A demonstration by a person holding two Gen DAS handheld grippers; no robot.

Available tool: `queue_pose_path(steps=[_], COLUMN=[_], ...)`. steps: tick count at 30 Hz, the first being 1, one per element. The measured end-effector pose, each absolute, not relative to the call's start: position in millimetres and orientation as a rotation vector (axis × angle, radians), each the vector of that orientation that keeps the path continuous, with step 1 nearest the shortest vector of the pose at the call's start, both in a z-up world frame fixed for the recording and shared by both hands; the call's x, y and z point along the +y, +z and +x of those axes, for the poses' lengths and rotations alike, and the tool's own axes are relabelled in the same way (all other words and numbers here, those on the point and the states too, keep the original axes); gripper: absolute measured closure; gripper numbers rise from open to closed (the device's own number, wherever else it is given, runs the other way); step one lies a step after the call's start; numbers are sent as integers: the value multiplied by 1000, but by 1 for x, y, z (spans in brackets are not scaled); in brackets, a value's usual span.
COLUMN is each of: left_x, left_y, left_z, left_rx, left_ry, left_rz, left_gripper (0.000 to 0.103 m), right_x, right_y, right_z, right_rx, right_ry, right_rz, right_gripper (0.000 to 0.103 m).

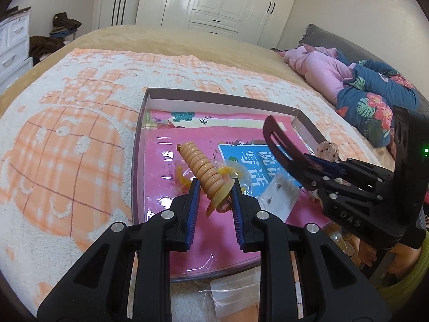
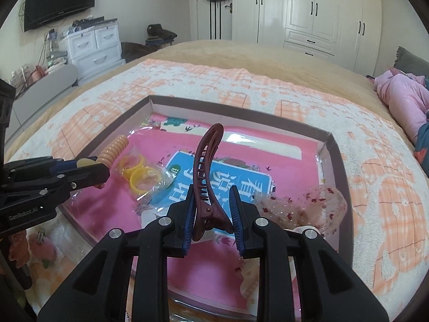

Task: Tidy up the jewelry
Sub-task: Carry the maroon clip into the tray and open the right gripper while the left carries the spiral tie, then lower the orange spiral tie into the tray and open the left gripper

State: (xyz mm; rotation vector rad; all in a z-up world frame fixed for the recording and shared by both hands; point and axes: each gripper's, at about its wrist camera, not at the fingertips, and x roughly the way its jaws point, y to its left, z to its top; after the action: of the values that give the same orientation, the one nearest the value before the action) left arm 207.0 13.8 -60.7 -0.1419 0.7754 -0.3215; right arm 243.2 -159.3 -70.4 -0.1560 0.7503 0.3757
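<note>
My left gripper [image 1: 215,187] is shut on a tan ribbed hair clip [image 1: 202,169], held above the shallow box [image 1: 139,139]; the clip also shows in the right wrist view [image 2: 114,149]. My right gripper [image 2: 211,196] is shut on a dark maroon hair claw [image 2: 206,169], which stands upright over the box [image 2: 332,155]; it also shows in the left wrist view [image 1: 278,139]. Yellow rings in a clear bag [image 2: 142,174] lie on the pink book inside the box. A speckled pink scrunchie [image 2: 303,209] lies at the box's right side.
The box sits on an orange-and-white towel [image 1: 67,139] spread over a bed. Small clear bags [image 1: 233,292] lie at the box's near edge. Pink and blue bedding [image 1: 362,91] is piled at the right. White wardrobes and drawers stand beyond the bed.
</note>
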Motion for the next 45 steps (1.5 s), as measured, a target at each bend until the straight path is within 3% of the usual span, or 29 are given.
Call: queue_pose_path(steps=[18, 22, 29, 36, 38, 45], left_x=[13, 14, 17, 19, 19, 18], left_y=[-64, -62, -60, -54, -52, -42], left_z=[206, 204, 202, 193, 189, 173], left_rx=[785, 781, 773, 753, 743, 709], left_ry=[-320, -321, -313, -311, -308, -310], left_rz=[-134, -138, -153, -163, -157, -148], left_gripper=[87, 87, 86, 73, 67, 47], right_x=[-159, -164, -176, -185, -189, -205], right_y=[-76, -72, -64, -52, -49, -42], right_z=[241, 236, 224, 204, 197, 176], right_rx=[801, 784, 737, 681, 665, 629], right_ry=[384, 380, 383, 380, 372, 353], right_rz=[-142, -125, -92, -100, -94, -62], right_gripper=[78, 64, 57, 46, 39, 29])
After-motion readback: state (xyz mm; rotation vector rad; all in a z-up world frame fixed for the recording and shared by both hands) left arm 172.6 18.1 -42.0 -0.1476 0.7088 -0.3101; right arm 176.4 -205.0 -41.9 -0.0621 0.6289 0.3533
